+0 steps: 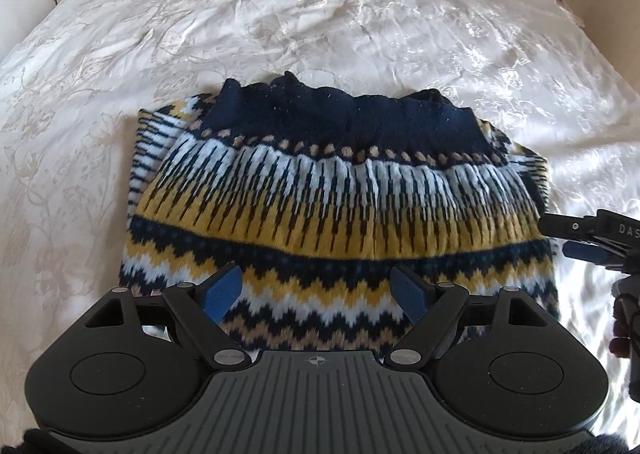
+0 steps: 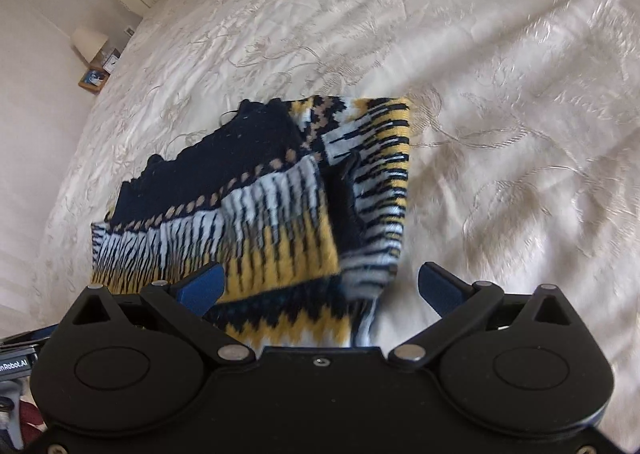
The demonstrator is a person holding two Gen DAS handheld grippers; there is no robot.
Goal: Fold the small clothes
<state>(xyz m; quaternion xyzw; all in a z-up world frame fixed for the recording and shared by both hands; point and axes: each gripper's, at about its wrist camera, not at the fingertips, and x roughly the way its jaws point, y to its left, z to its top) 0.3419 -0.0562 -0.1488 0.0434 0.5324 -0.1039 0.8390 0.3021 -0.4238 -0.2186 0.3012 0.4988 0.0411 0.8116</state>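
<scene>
Left tongs (image 1: 316, 290) sit wide apart w/ nothing between them, hovering over the near zigzag edge of the sweater (image 1: 336, 206). Sweater lies folded on the white bedspread (image 1: 320, 14), navy band at the far end. Right tongs (image 1: 576, 240) poke in beside its right edge.

Right wrist view: right tongs (image 2: 320, 288) also wide, gripping nothing, over the sweater's (image 2: 256, 214) near corner; folded flap on the right side. Lamp (image 2: 90, 42) far left by bed.

A bed (image 1: 360, 14) with a cream embroidered cover carries 1 folded patterned knit sweater (image 1: 336, 214) lying flat.
</scene>
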